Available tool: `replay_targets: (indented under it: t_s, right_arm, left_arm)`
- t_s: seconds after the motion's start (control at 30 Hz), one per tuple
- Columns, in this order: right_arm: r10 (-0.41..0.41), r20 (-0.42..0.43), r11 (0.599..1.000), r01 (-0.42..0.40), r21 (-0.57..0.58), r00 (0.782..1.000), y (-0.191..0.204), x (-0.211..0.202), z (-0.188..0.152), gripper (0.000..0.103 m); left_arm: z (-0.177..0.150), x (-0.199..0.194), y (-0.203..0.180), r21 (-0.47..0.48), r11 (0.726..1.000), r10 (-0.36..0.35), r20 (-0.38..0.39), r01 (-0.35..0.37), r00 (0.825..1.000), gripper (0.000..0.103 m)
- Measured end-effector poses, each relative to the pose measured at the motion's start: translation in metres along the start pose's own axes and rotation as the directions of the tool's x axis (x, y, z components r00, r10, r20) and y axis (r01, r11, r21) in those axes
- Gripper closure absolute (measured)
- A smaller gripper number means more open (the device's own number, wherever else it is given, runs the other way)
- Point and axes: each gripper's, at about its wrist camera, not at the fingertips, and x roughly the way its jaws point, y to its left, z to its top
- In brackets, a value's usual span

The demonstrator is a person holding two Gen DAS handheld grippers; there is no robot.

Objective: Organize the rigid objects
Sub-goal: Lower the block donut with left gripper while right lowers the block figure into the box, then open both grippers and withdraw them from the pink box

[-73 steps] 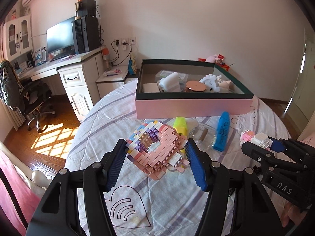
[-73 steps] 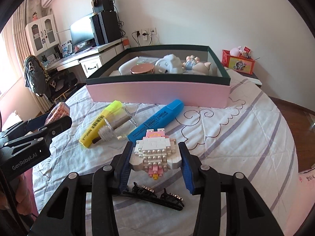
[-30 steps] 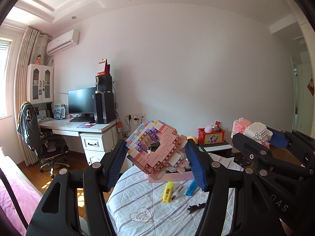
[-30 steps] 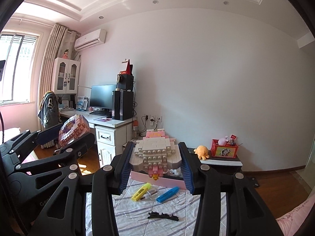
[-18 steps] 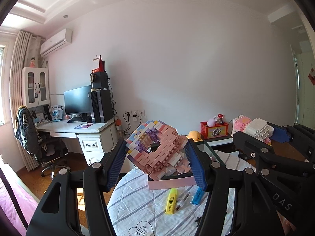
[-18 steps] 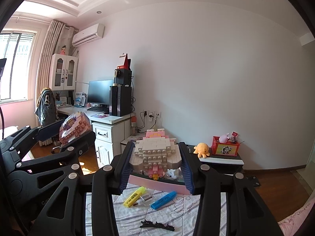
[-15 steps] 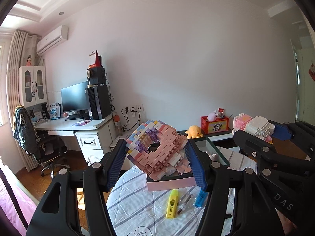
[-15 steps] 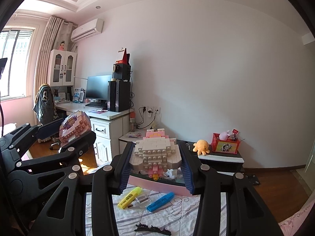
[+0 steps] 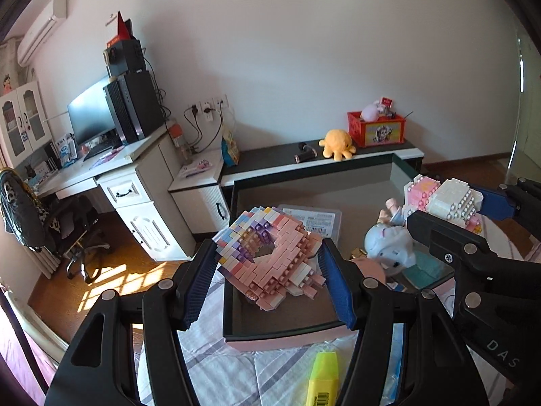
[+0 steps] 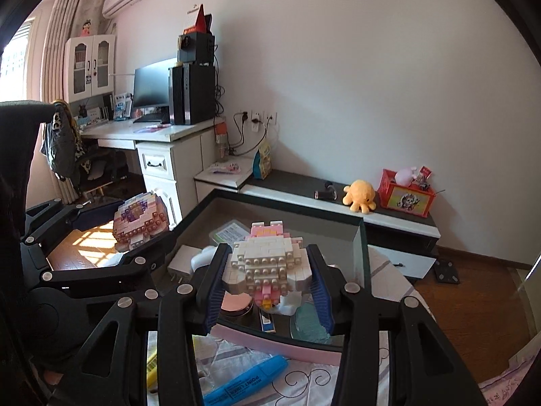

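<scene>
My left gripper (image 9: 270, 280) is shut on a pink and purple brick-built ring (image 9: 267, 260), held in the air over the left part of the pink box (image 9: 287, 340). My right gripper (image 10: 267, 287) is shut on a white and pink brick-built figure (image 10: 267, 267), held over the box's near right part (image 10: 270, 341). Each gripper shows in the other's view: the right one with its figure (image 9: 446, 203), the left one with its ring (image 10: 140, 221). The box holds a white-blue doll (image 9: 389, 247), a flat plastic case (image 9: 314, 221) and a white adapter (image 10: 181, 265).
A yellow highlighter (image 9: 323, 379) and a blue highlighter (image 10: 247, 384) lie on the striped cloth in front of the box. Beyond the table stand a white desk (image 9: 135, 182) with a monitor, an office chair (image 9: 67, 233) and a low shelf with an orange plush octopus (image 10: 360, 194).
Both grippers have tilted down and moved forward from high above the table. They now hang over the open box, each still holding its brick model.
</scene>
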Motion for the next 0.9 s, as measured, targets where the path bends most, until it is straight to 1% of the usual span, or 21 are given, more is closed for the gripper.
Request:
replay_targets:
  t_s: [0.1, 0.23, 0.33, 0.43, 0.47, 0.5, 0.53, 0.57, 0.63, 0.67, 0.7, 0.8, 0.9]
  right_arm:
    - [0.015, -0.062, 1.0, -0.014, 0.015, 0.998, -0.007, 0.033, -0.007, 0.057]
    - [0.031, -0.121, 0.999, -0.027, 0.034, 0.992, -0.013, 0.063, -0.016, 0.057]
    - [0.024, -0.124, 0.999, -0.02, 0.03, 0.992, -0.014, 0.069, -0.018, 0.055]
    - [0.019, -0.134, 0.999, -0.014, 0.037, 0.991, -0.016, 0.071, -0.018, 0.054]
    - [0.021, -0.138, 0.999, -0.015, 0.044, 0.99, -0.017, 0.071, -0.019, 0.051]
    - [0.019, -0.137, 0.998, -0.012, 0.054, 0.99, -0.018, 0.071, -0.018, 0.046]
    - [0.018, -0.136, 0.998, -0.01, 0.06, 0.99, -0.019, 0.069, -0.019, 0.044]
    - [0.021, -0.132, 0.998, -0.012, 0.066, 0.991, -0.019, 0.065, -0.018, 0.041]
    - [0.019, -0.113, 0.997, -0.009, 0.082, 0.993, -0.02, 0.053, -0.018, 0.034]
    - [0.017, -0.105, 0.996, -0.008, 0.089, 0.994, -0.02, 0.046, -0.017, 0.026]
    - [0.017, -0.094, 0.996, -0.009, 0.094, 0.995, -0.02, 0.038, -0.016, 0.021]
    - [0.008, -0.053, 0.995, -0.002, 0.1, 0.999, -0.015, 0.008, -0.013, 0.02]
    - [-0.001, 0.002, 0.995, 0.001, 0.103, 1.0, -0.008, -0.03, -0.012, 0.019]
  left_arm:
    - [-0.003, 0.034, -0.002, 0.004, 1.0, -0.015, -0.077, 0.015, 0.997, 0.04]
    - [-0.01, 0.06, -0.007, 0.025, 1.0, 0.005, -0.126, -0.002, 0.992, 0.04]
    - [-0.011, 0.066, -0.008, 0.026, 1.0, 0.003, -0.128, 0.001, 0.992, 0.039]
    - [-0.012, 0.068, -0.006, 0.023, 1.0, 0.02, -0.139, -0.017, 0.99, 0.033]
    - [-0.012, 0.068, -0.004, 0.016, 1.0, 0.024, -0.141, -0.022, 0.99, 0.031]
    - [-0.011, 0.066, -0.001, 0.01, 1.0, 0.016, -0.141, -0.015, 0.99, 0.03]
    - [-0.011, 0.062, 0.0, 0.002, 1.0, 0.014, -0.141, -0.014, 0.99, 0.028]
    - [-0.011, 0.057, 0.003, -0.01, 1.0, 0.017, -0.14, -0.019, 0.99, 0.022]
    - [-0.01, 0.042, 0.011, -0.035, 0.999, 0.006, -0.118, -0.011, 0.993, 0.021]
    - [-0.01, 0.033, 0.014, -0.05, 0.999, 0.0, -0.106, -0.005, 0.994, 0.018]
    - [-0.009, 0.022, 0.017, -0.064, 0.998, -0.007, -0.092, 0.001, 0.996, 0.015]
    - [-0.011, -0.015, 0.022, -0.086, 0.996, -0.017, -0.037, 0.014, 0.999, 0.013]
    - [-0.015, -0.058, 0.027, -0.104, 0.994, -0.017, 0.026, 0.02, 1.0, 0.012]
